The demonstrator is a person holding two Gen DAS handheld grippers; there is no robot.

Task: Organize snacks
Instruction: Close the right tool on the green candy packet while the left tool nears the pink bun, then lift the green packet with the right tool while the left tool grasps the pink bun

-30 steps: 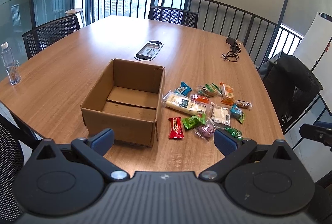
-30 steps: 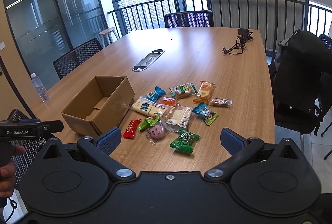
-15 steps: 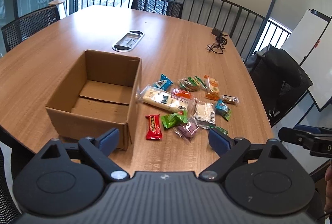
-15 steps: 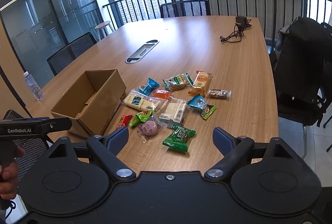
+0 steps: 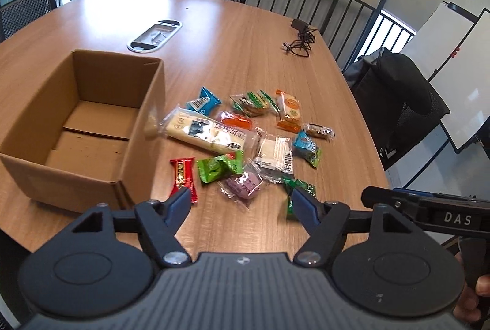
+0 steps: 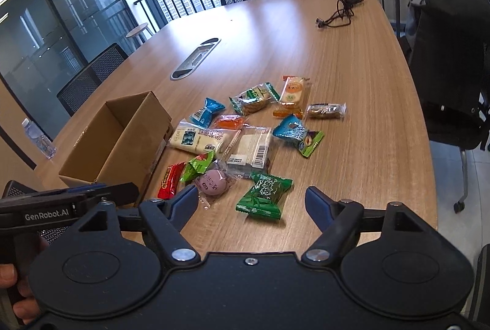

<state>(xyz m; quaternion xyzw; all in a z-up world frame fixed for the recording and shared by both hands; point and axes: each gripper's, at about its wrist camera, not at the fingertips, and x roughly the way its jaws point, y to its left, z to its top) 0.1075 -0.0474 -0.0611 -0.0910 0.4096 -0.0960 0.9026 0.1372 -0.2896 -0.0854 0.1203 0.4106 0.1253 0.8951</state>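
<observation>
An open, empty cardboard box (image 5: 92, 121) (image 6: 122, 140) stands on the wooden table (image 5: 232, 33), with several wrapped snacks scattered to its right. Nearest my left gripper (image 5: 240, 204) are a red bar (image 5: 183, 174), a purple pastry pack (image 5: 245, 186) and a light green packet (image 5: 219, 166). Its jaws are closing with nothing between the pads. My right gripper (image 6: 252, 201) hovers above a dark green candy bag (image 6: 265, 192). Those jaws are closing too, and the pads touch nothing. A long white cracker pack (image 5: 208, 135) lies beside the box.
A cable grommet (image 5: 154, 34) and a black charger with cord (image 5: 300, 36) lie farther back. A water bottle (image 6: 38, 138) stands at the table's left edge. Mesh chairs ring the table, one with a black bag (image 6: 450, 63). A whiteboard (image 5: 450, 66) stands at right.
Both grippers have come lower and closer to the snack pile, tilting further down. Their jaws have narrowed from wide open.
</observation>
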